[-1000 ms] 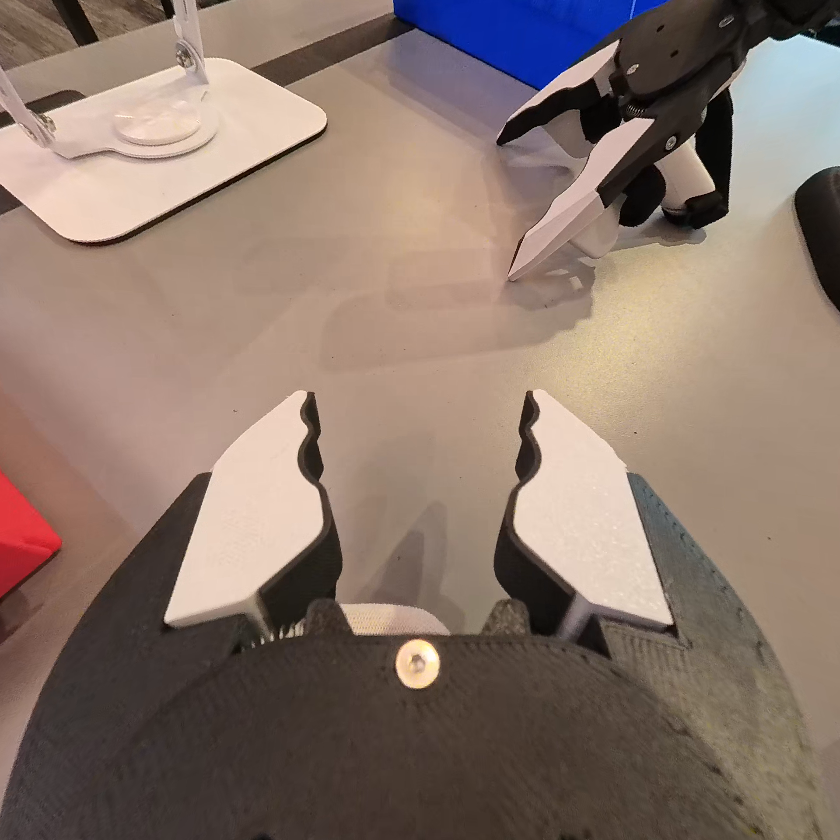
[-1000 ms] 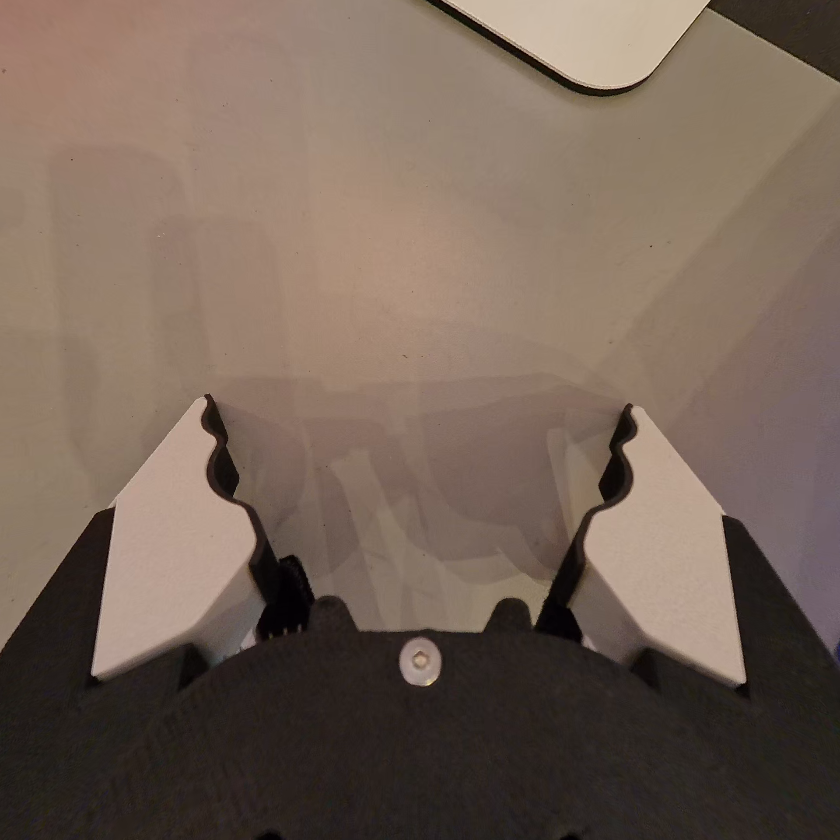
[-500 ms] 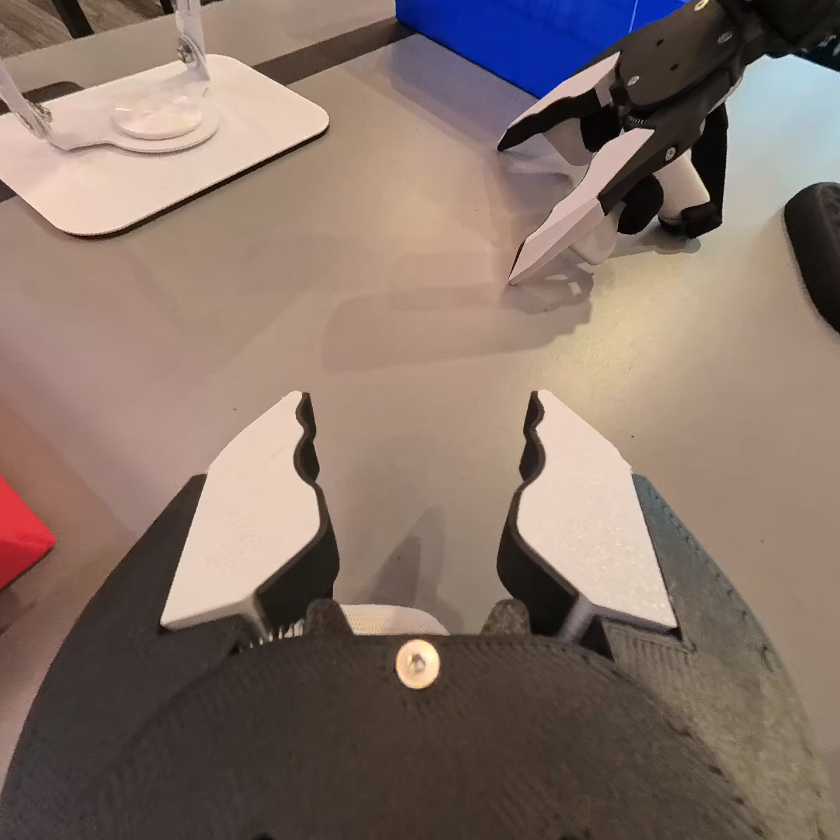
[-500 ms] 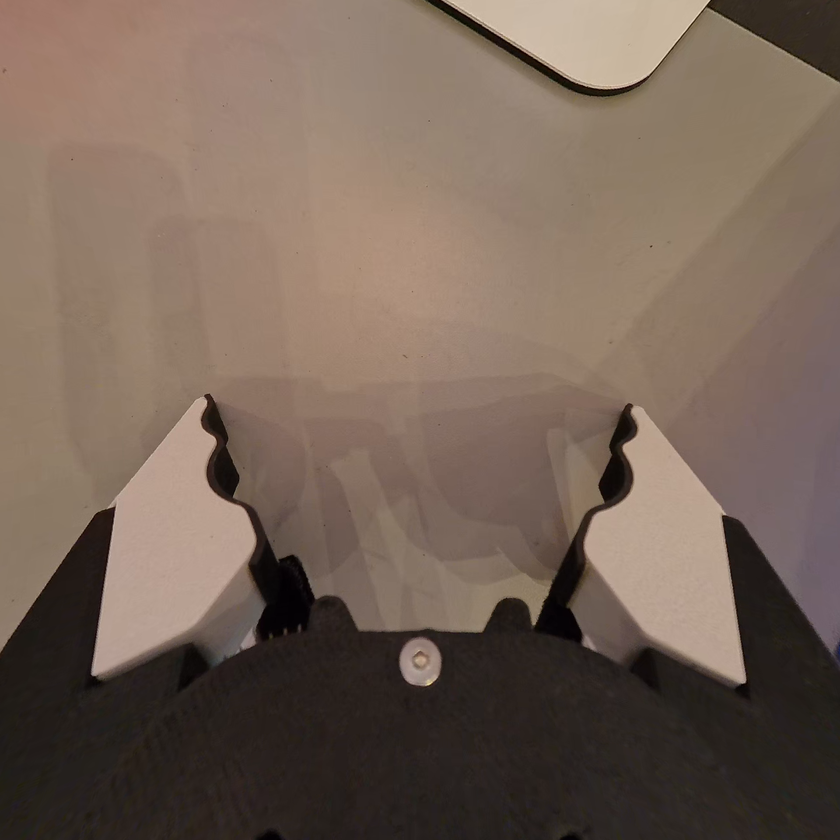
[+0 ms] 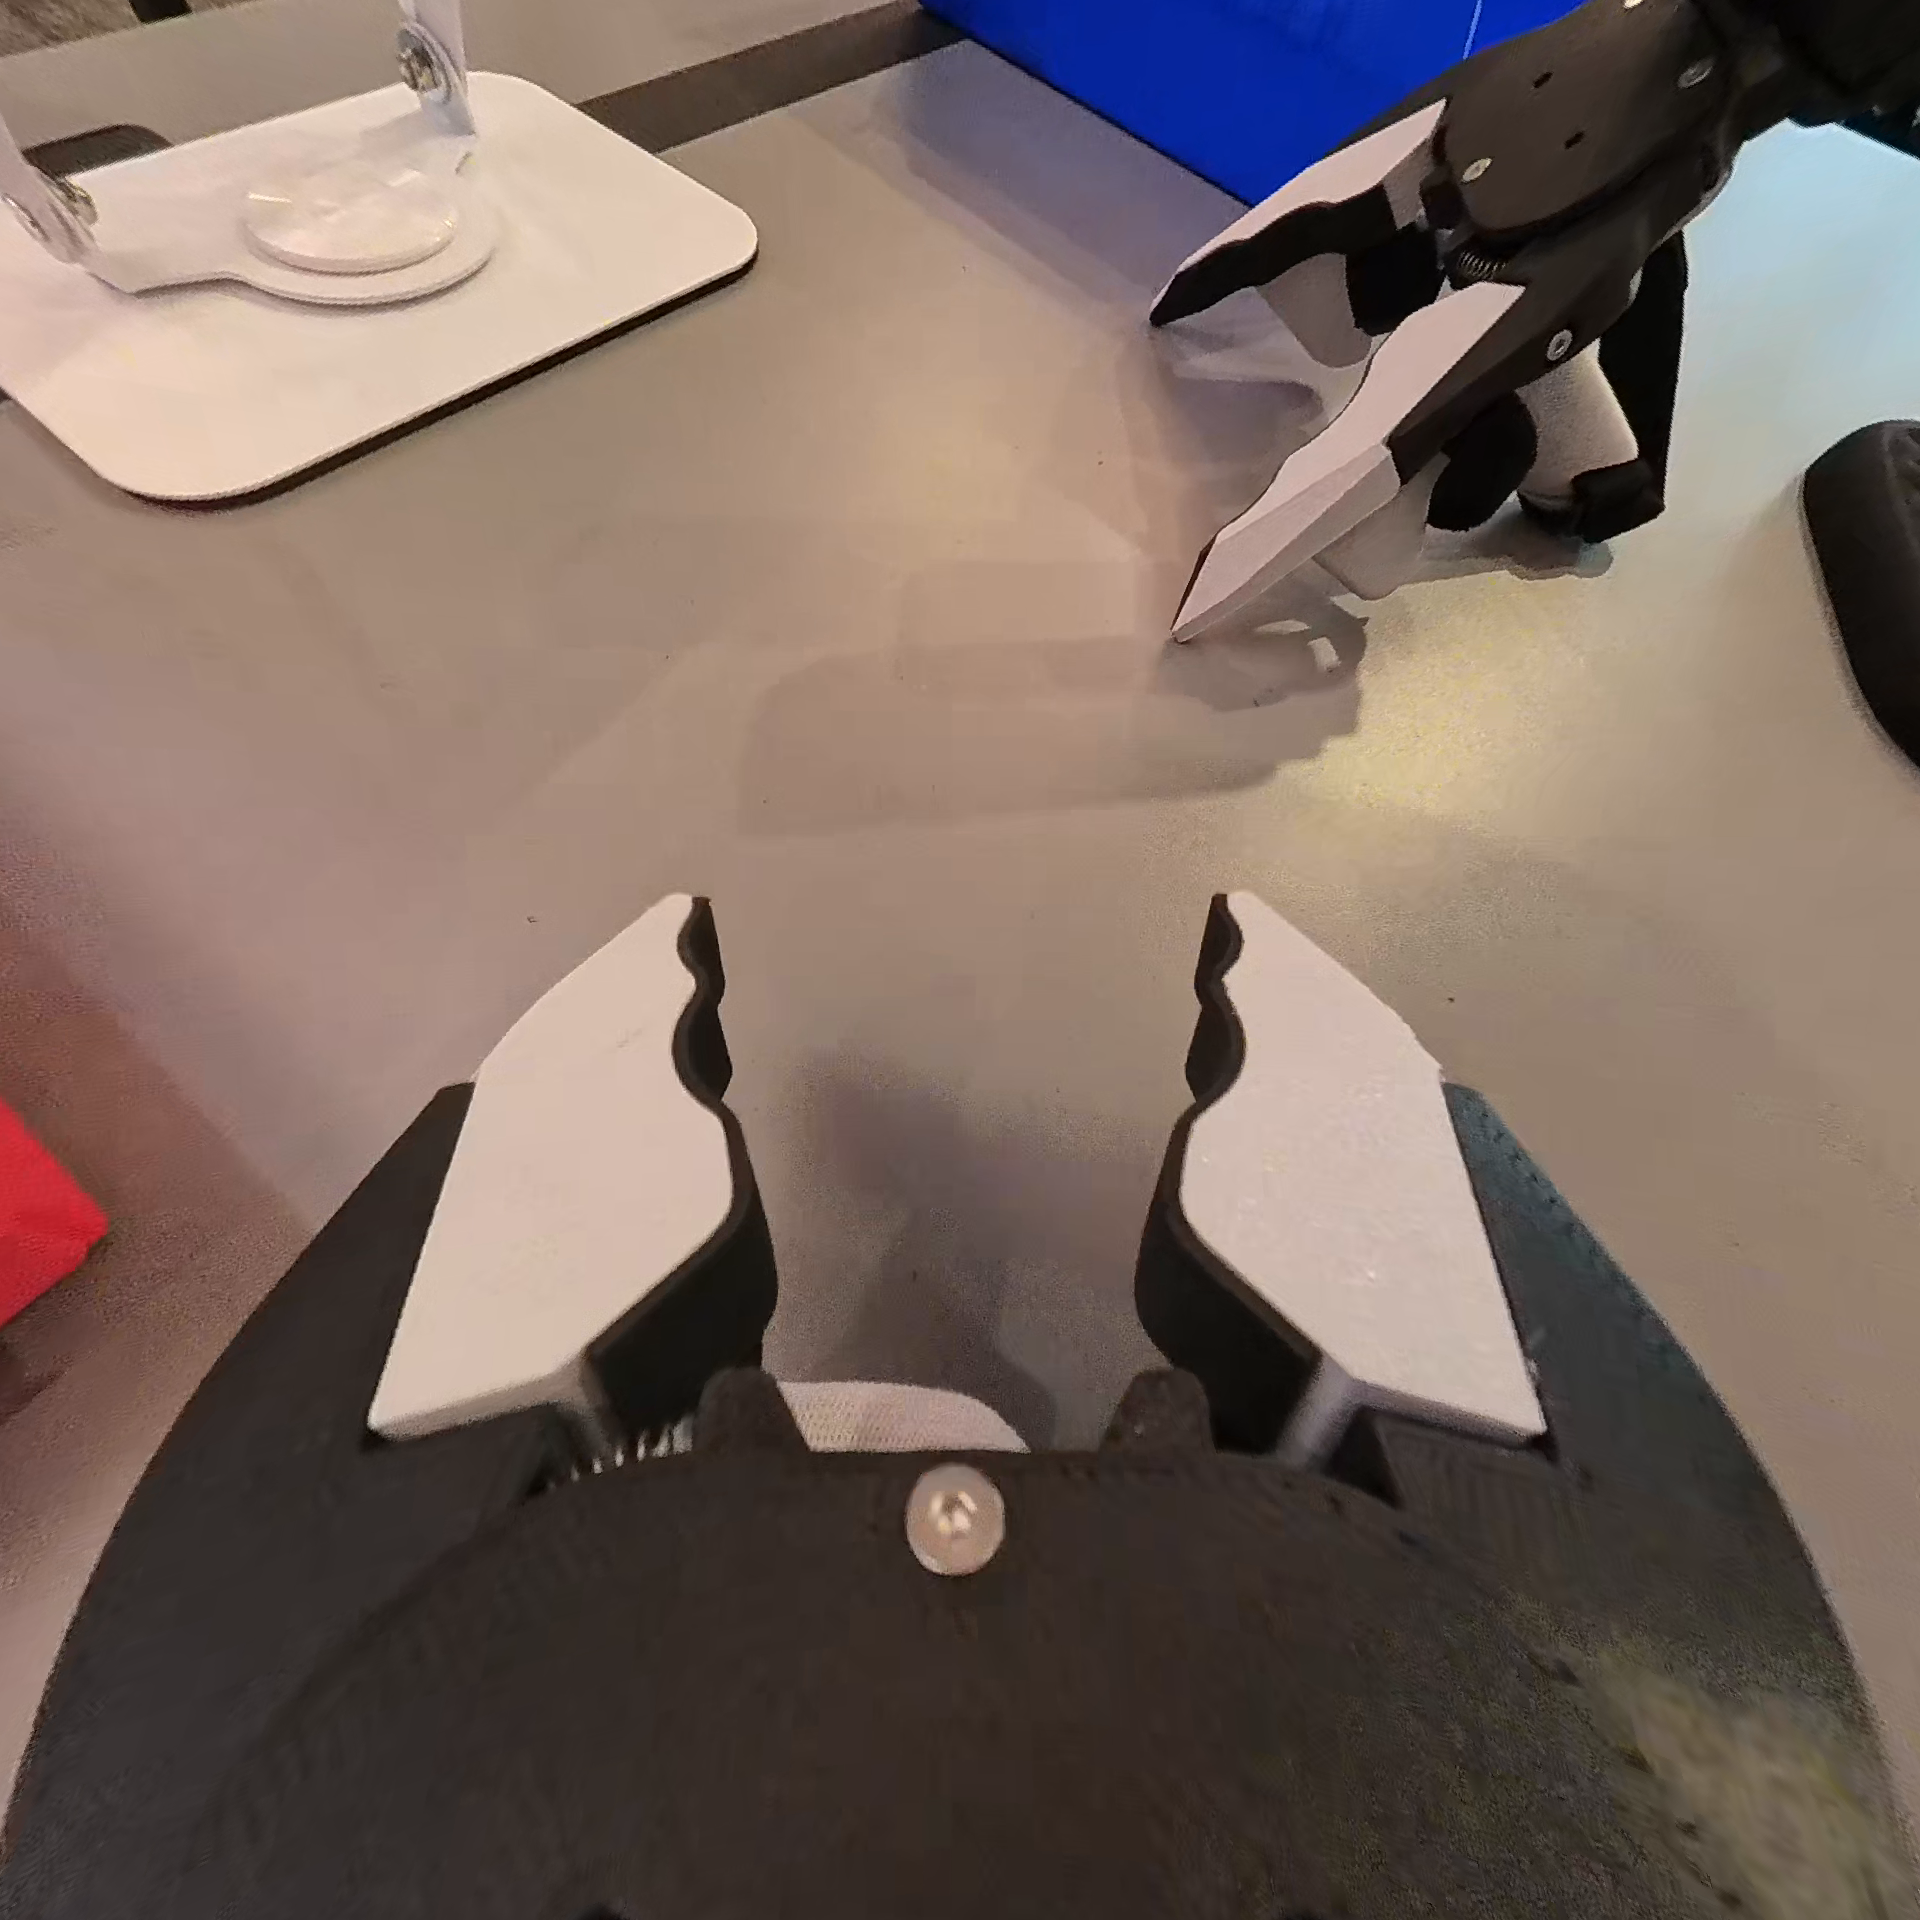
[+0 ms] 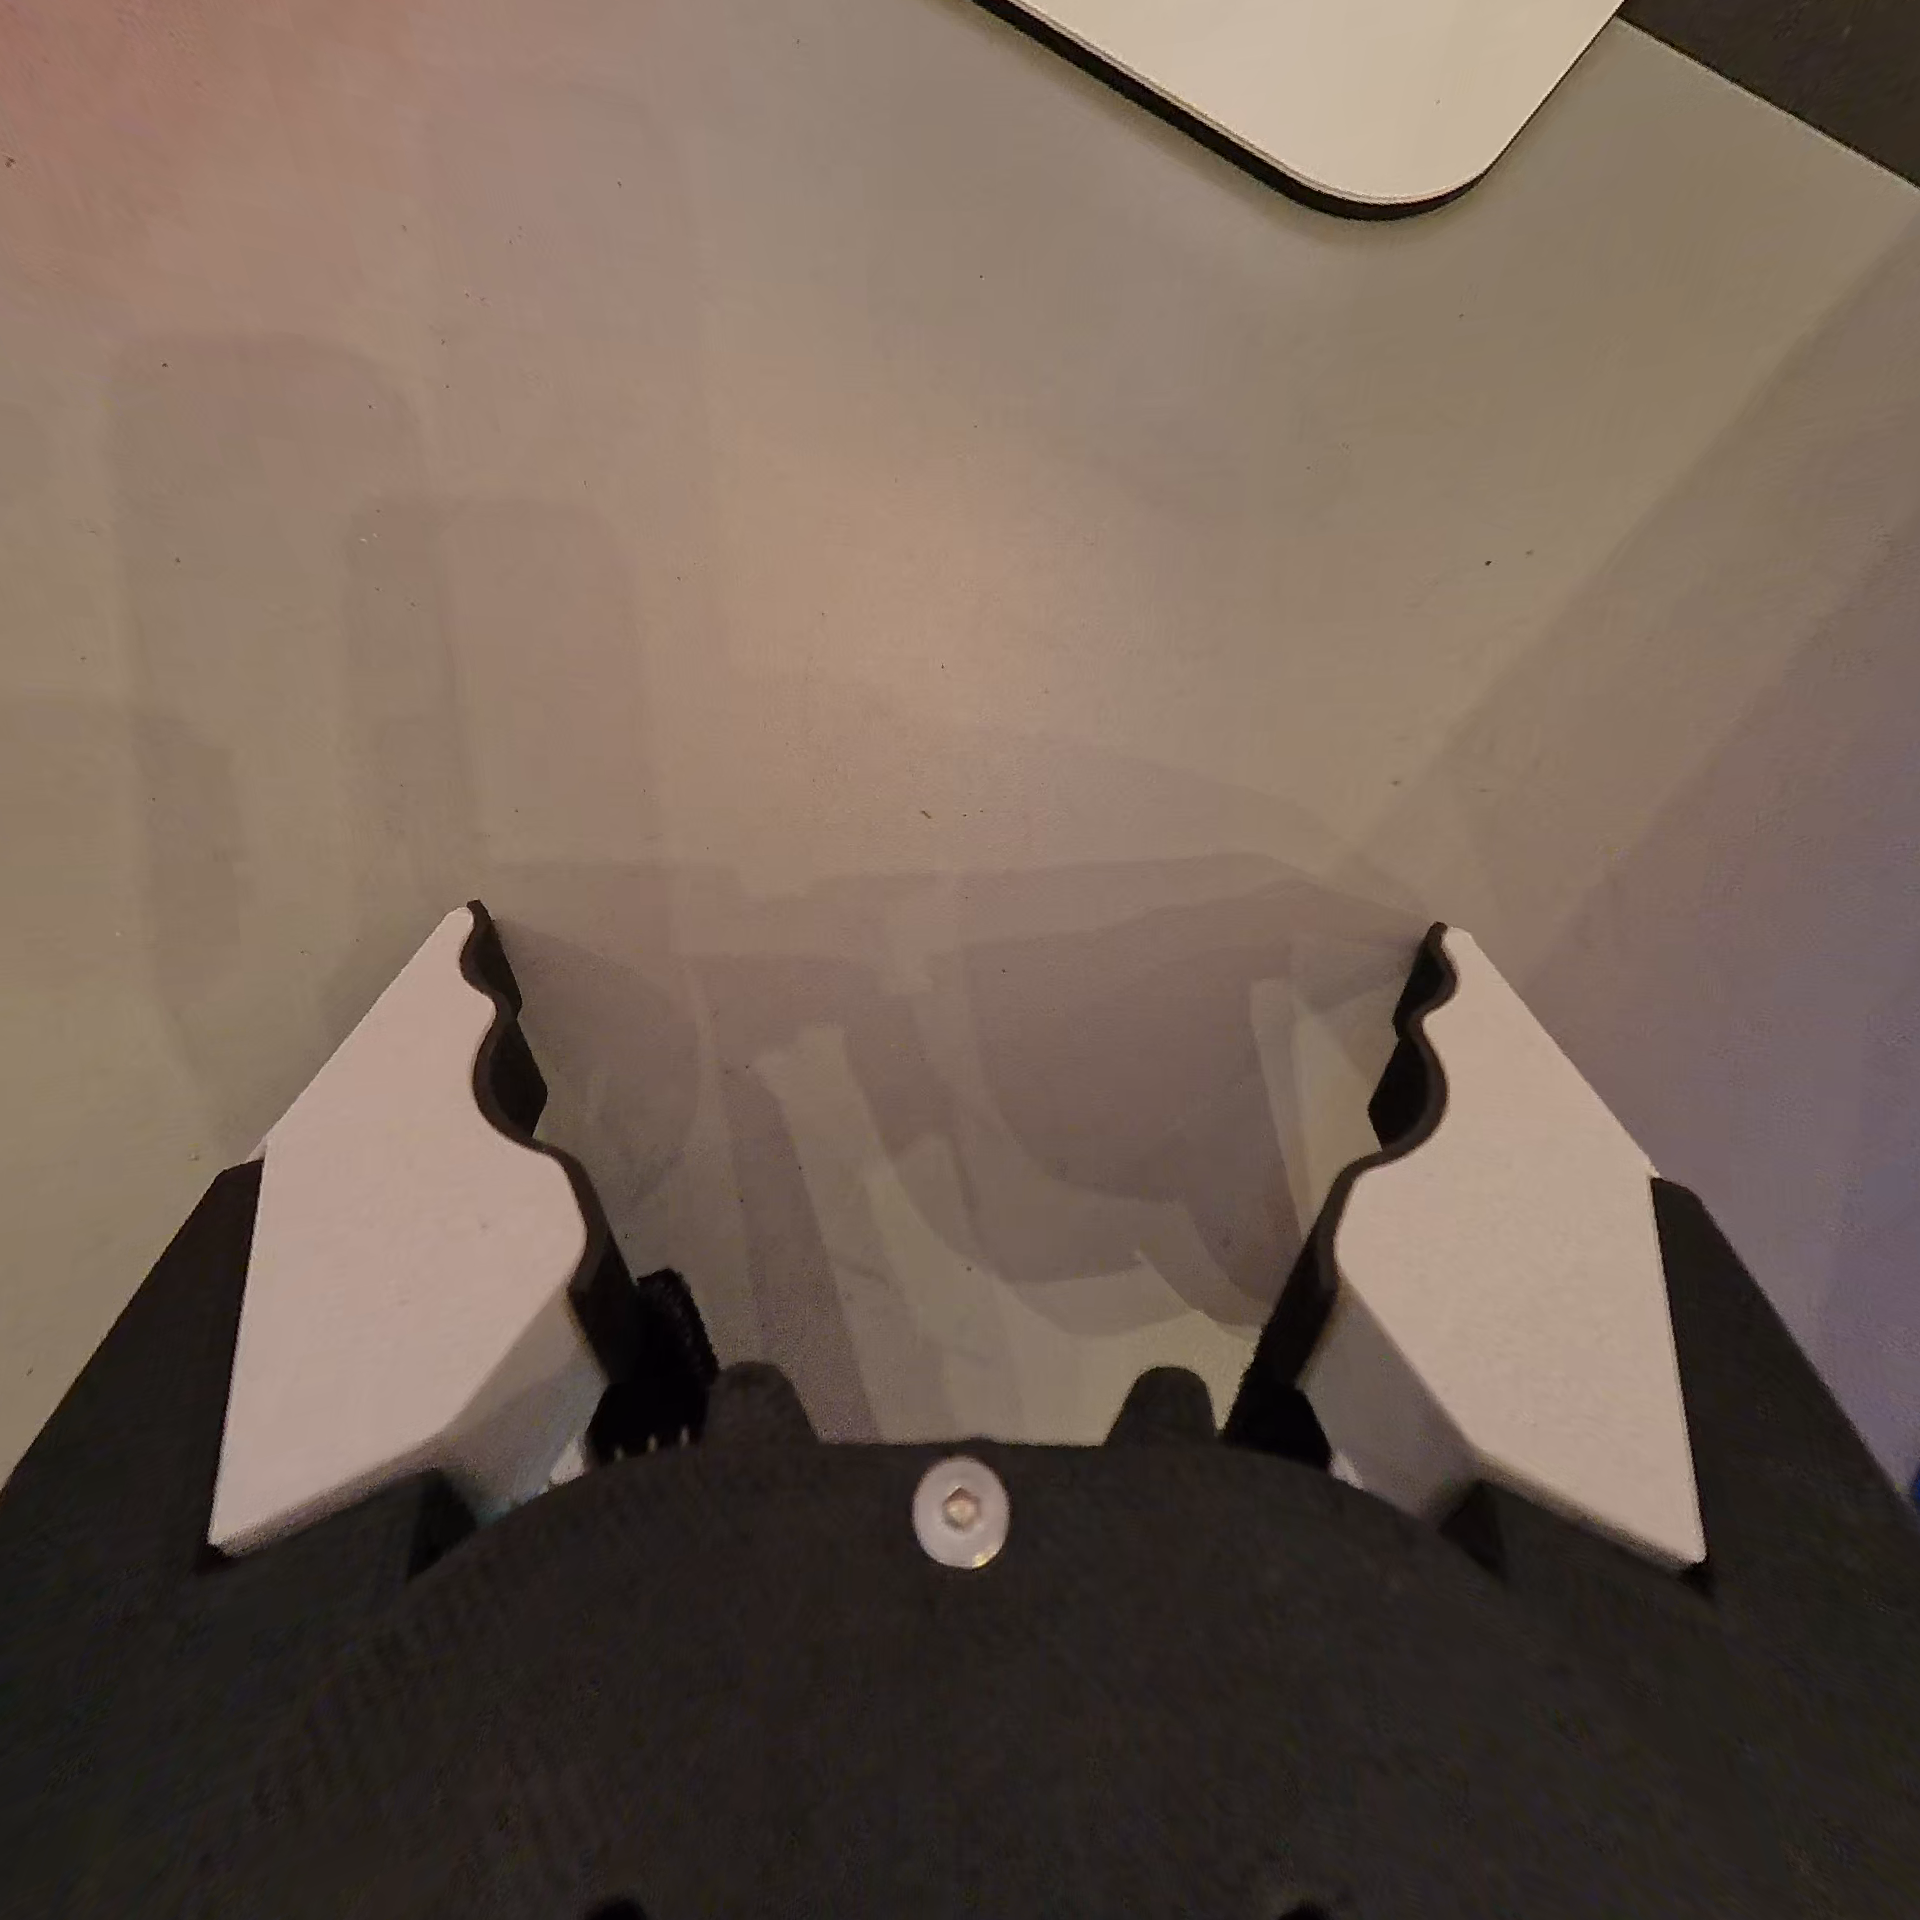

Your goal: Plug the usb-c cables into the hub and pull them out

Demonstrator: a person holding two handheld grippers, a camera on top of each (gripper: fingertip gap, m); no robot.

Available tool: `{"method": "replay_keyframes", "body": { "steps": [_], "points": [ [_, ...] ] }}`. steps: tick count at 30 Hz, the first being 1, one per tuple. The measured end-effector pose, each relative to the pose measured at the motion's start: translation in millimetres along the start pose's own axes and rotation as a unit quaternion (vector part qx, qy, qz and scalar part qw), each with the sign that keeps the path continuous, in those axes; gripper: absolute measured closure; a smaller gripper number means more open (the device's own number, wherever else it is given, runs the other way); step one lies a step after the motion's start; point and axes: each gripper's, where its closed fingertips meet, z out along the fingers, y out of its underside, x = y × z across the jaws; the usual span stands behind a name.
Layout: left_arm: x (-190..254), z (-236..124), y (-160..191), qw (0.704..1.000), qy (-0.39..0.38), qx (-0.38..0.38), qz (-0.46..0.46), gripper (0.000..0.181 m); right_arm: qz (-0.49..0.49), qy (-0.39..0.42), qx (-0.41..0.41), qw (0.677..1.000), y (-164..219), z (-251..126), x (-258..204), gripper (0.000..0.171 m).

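Grey table point(image 5: 935, 520); white base plate point(image 5: 343, 312); blue box point(image 5: 1195, 83); red object point(image 5: 31, 1216).

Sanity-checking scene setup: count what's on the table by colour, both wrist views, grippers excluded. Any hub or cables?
White: 1, stand base, its corner also in the right wrist view
Blue: 1, box
Red: 1, object
Black: 1, pad
Total: 4
No hub or cable visible.

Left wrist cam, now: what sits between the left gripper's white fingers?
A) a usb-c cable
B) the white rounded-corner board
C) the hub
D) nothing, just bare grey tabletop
D: the left gripper has its jaws apart with only the grey tabletop between them; the white rounded-corner board lies far off at upper left.
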Motion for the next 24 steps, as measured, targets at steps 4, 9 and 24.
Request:
{"method": "replay_keyframes", "body": {
  "steps": [4,9,24],
  "points": [
    [-2.7,0.7,0.5,1.0,-0.004,-0.002,-0.008,0.096,0.0,0.0,0.0,1.0,0.1,-0.1,0.0,0.012],
    [-8.7,3.8,4.3,0.999,-0.018,-0.018,-0.022,0.097,0.0,0.0,0.0,1.0,0.0,-0.1,0.0,0.012],
    [-12.7,11.4,13.9,0.997,-0.044,-0.06,-0.011,0.098,0.0,0.0,0.0,1.0,0.1,-0.1,0.1,0.012]
  ]
}}
